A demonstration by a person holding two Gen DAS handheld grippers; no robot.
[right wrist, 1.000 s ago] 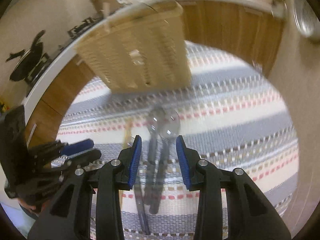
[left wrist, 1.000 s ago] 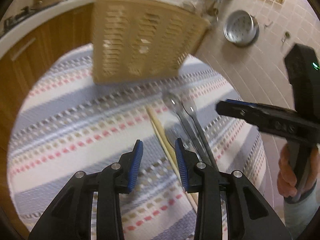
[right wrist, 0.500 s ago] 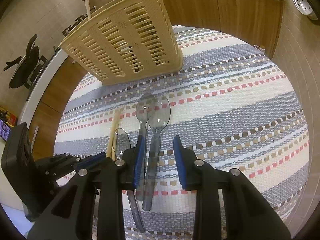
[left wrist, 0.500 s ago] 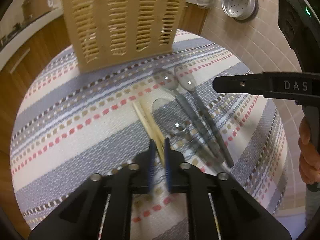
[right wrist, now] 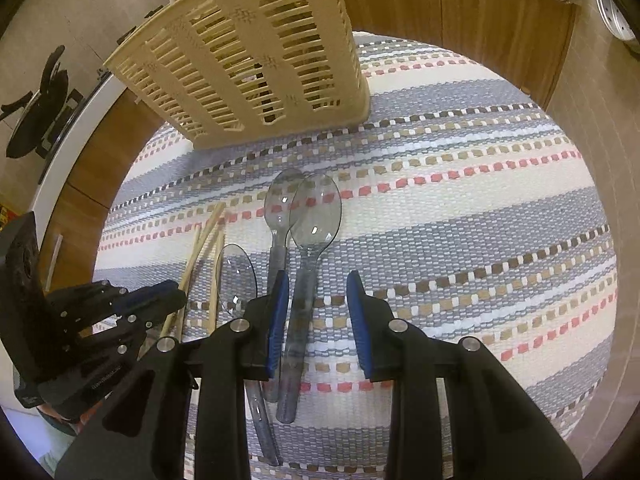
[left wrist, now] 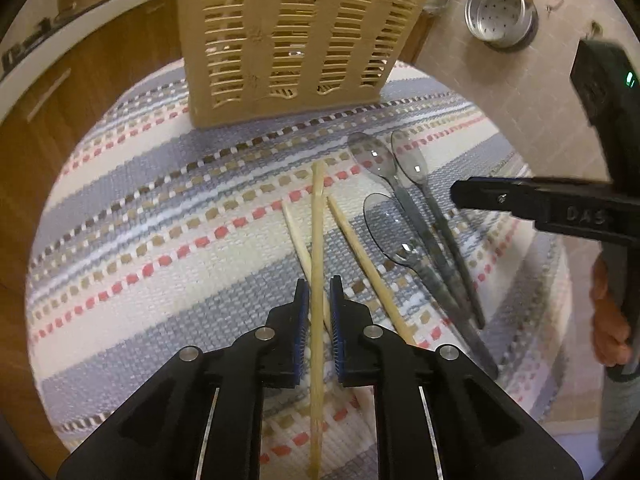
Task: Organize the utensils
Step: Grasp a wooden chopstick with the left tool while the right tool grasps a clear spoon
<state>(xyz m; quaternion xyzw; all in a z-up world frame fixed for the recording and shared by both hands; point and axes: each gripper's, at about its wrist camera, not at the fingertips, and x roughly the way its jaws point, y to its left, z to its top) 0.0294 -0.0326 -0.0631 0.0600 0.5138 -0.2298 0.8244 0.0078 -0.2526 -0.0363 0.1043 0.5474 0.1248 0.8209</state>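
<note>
My left gripper (left wrist: 319, 296) is shut on a wooden chopstick (left wrist: 317, 216) and holds it lifted, pointing at the basket. Two more chopsticks (left wrist: 362, 256) lie on the striped mat beside it. Three clear plastic spoons (left wrist: 394, 232) lie to their right. A beige slotted basket (left wrist: 288, 36) stands at the far side of the mat. My right gripper (right wrist: 318, 300) is open, low over the mat, with the handle of the rightmost spoon (right wrist: 308, 248) between its fingers but untouched. The left gripper shows in the right wrist view (right wrist: 160, 300).
The striped woven mat (right wrist: 460, 208) covers a round table. Wooden cabinets (right wrist: 460, 12) and a white counter stand behind the basket. A tiled wall with a hanging metal strainer (left wrist: 500, 12) is on the right.
My left gripper closed on one chopstick and lifted its tip off the mat. My right gripper came down lower over the spoons and stayed open.
</note>
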